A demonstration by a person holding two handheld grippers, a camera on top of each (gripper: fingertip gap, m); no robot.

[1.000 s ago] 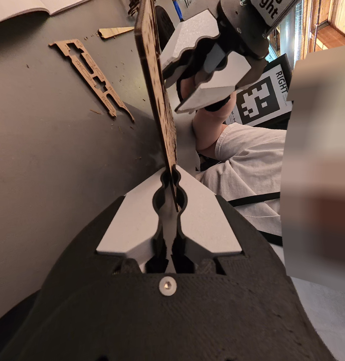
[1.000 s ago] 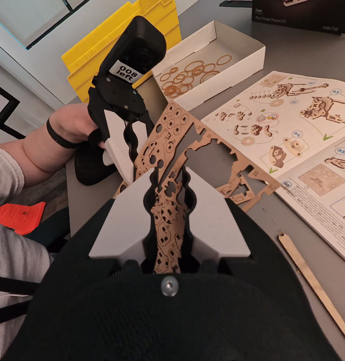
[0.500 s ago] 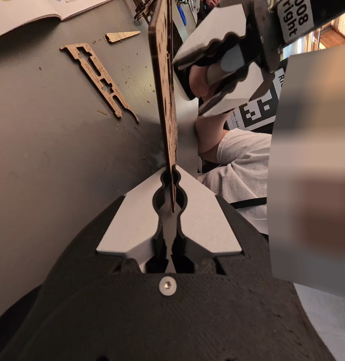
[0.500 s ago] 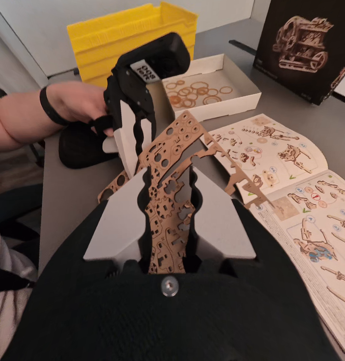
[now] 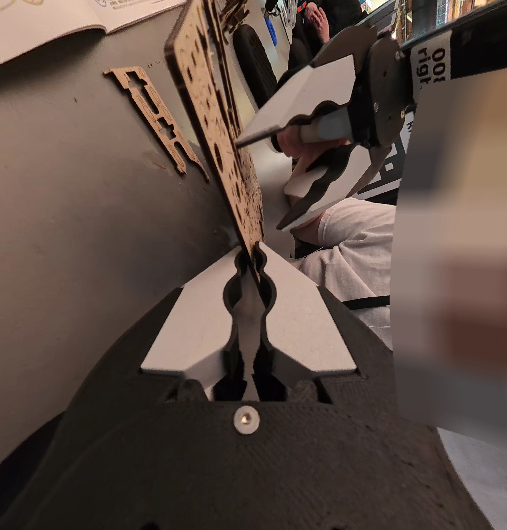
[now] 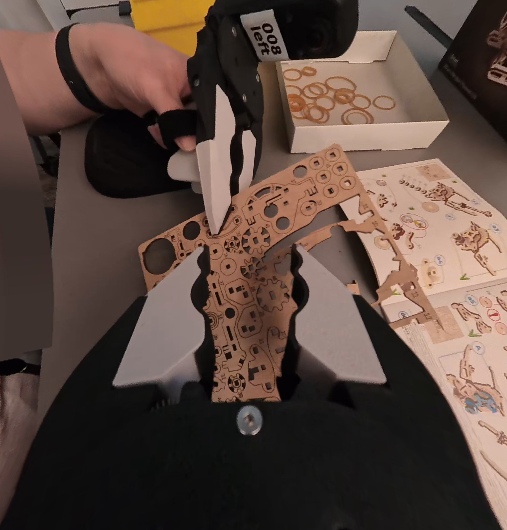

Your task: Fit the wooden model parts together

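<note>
A laser-cut wooden parts sheet [image 5: 217, 129] stands on edge above the grey table. My left gripper [image 5: 250, 249] is shut on its lower edge. The right wrist view shows the sheet's face [image 6: 275, 206] with gears and round cut-outs, and the left gripper [image 6: 220, 226] pinching it from above. My right gripper [image 6: 249, 248] is open wide and holds nothing, its fingers spread in front of the sheet's face. In the left wrist view the right gripper [image 5: 258, 185] comes in from the right, with its upper fingertip [image 5: 240, 142] against the sheet.
A white box [image 6: 361, 137] holding several rings stands behind the sheet. An open instruction booklet [image 6: 447, 258] lies to the right, a dark product box [image 6: 490, 71] at far right. A leftover wooden strip [image 5: 157, 120] lies on the table. A yellow bin [image 6: 166, 25] is at the back. Left and right tips are no more than a few centimetres apart.
My right gripper has opened wider and moved closer to the sheet's face. The sheet has tilted in my left gripper, which stays shut on it.
</note>
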